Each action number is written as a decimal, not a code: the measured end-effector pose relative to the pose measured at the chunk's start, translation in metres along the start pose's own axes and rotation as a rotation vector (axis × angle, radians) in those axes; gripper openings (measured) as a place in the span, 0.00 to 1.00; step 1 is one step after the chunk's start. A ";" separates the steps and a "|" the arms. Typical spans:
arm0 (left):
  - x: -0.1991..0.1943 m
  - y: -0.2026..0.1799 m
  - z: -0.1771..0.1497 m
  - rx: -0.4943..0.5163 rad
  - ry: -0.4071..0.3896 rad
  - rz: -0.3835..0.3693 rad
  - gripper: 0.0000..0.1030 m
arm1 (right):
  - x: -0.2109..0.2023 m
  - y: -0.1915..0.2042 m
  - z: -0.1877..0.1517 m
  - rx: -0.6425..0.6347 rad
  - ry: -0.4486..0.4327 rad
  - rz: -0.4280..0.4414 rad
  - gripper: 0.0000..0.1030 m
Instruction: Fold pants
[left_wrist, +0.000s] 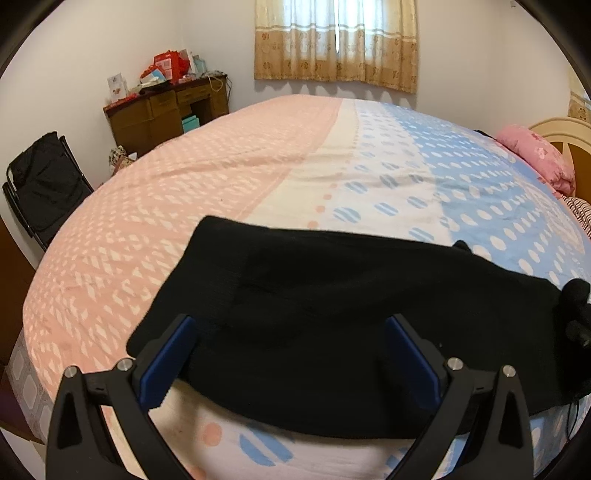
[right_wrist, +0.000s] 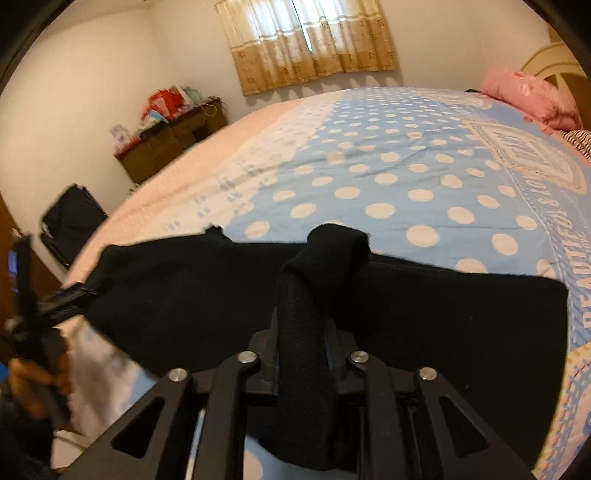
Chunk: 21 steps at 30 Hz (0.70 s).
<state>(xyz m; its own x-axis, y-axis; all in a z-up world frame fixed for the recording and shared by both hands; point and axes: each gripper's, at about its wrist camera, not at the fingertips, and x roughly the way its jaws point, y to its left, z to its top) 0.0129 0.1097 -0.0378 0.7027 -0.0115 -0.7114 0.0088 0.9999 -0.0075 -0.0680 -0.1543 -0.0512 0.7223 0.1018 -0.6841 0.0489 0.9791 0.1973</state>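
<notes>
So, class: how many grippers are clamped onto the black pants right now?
1. The right gripper is shut on a bunched fold of the black pants. The left gripper hovers open above their near edge.

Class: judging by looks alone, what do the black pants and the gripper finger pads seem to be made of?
Black pants: likely soft matte knit; fine ribbed weave shows on the bunched part, no sheen.
Left gripper's finger pads: smooth blue, possibly rubber or plastic; uniform colour, flat faces.
</notes>
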 end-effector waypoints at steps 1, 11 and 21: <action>0.002 0.000 -0.001 0.001 0.004 0.001 1.00 | 0.009 0.007 -0.003 -0.012 0.014 -0.025 0.43; 0.003 -0.002 -0.002 0.042 -0.009 0.003 1.00 | -0.047 0.015 -0.012 0.020 -0.143 0.237 0.56; 0.008 -0.009 -0.003 0.058 -0.009 0.014 1.00 | -0.032 -0.019 -0.026 0.076 -0.090 0.035 0.25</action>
<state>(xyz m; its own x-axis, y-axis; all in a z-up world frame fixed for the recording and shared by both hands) 0.0163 0.1011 -0.0451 0.7097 0.0021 -0.7045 0.0398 0.9983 0.0430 -0.1101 -0.1720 -0.0511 0.7834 0.1158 -0.6106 0.0722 0.9589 0.2744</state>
